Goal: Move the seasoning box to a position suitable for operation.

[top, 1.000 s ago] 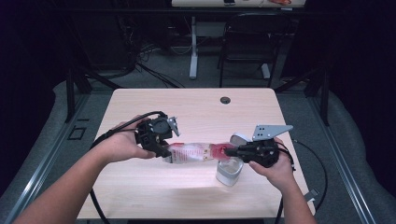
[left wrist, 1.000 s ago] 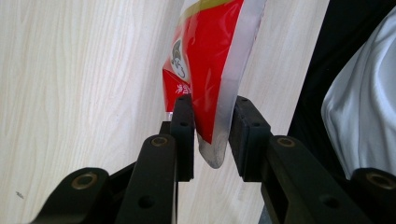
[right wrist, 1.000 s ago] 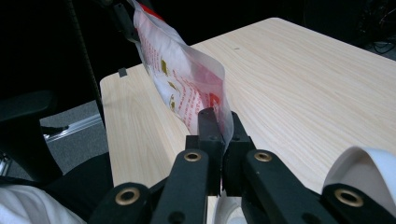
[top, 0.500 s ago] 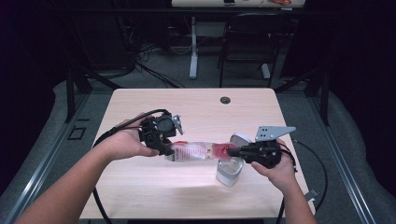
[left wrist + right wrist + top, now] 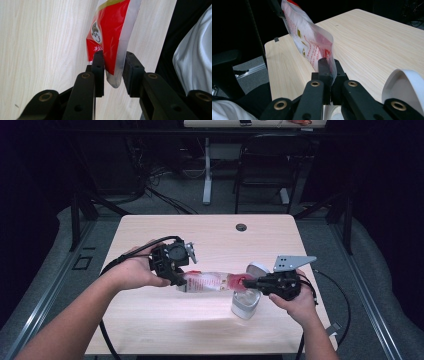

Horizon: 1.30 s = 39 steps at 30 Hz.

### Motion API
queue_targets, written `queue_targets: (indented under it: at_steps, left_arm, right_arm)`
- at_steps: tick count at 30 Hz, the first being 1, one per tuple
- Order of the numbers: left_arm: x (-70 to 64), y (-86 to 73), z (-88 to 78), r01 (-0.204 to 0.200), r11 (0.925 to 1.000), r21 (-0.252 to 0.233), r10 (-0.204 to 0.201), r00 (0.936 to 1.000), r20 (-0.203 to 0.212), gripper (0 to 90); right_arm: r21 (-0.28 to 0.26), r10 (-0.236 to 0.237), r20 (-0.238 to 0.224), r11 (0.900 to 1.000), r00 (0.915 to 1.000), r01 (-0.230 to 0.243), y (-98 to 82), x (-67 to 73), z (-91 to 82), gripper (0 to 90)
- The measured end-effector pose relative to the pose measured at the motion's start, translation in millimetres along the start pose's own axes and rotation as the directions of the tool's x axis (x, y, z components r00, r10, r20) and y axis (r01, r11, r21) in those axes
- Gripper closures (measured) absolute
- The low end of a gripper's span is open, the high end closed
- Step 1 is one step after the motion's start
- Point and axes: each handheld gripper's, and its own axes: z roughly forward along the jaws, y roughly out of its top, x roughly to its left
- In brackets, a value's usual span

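Note:
A plastic packet [image 5: 210, 281], red-printed and partly clear, hangs stretched level between both grippers just above the table. My left gripper [image 5: 182, 279] is shut on its left end; in the left gripper view the packet's red corner [image 5: 110, 32] sits pinched between the pads of that gripper [image 5: 113, 67]. My right gripper [image 5: 247, 281] is shut on the other end; in the right gripper view the thin edge of the packet [image 5: 309, 37] is clamped between its tips [image 5: 329, 65]. A white container [image 5: 245, 304] with its lid [image 5: 257, 268] flipped up stands below the right gripper.
The light wooden table [image 5: 165, 320] carries a small black round fitting [image 5: 241, 227] near its far edge. Beyond it stand a black chair [image 5: 270, 165] and a white desk leg [image 5: 206, 170]. The white lid [image 5: 404, 87] rises close on the right in the right gripper view.

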Motion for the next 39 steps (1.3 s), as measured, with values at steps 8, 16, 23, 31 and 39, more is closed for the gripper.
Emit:
queue_targets:
  at_steps: [8,16,23,31,39]
  left_arm:
    - [-0.3,3.0,-1.8,-0.005,0.9999,0.011,0.005,1.0,-0.002,73.2]
    - [-1.4,6.2,-3.6,-0.01,0.9998,0.018,0.01,0.9999,-0.012,73.3]
    - [-2.1,9.1,-5.5,-0.016,0.9997,0.02,0.016,0.9997,-0.017,73.3]
    - [-1.8,12.0,-7.7,-0.022,0.9994,0.027,0.023,0.9996,-0.017,73.3]
    - [-2.4,14.8,-9.2,-0.028,0.999,0.034,0.029,0.9994,-0.021,73.3]
  right_arm:
    - [-0.004,0.003,0.001,1.0,1.0,-0.003,-1.0,-0.4,0.1,89.6]
    - [0.0,0.004,0.007,1.0,1.0,-0.004,-1.8,-0.7,-0.8,89.5]
    - [0.001,0.004,0.008,1.0,1.0,-0.004,-2.7,-1.1,-1.5,89.5]
    - [0.001,0.01,0.006,1.0,0.9999,-0.01,-4.1,-1.7,-1.7,89.5]
    - [-0.003,0.016,0.004,1.0,0.9999,-0.016,-5.1,-2.4,-2.1,89.5]
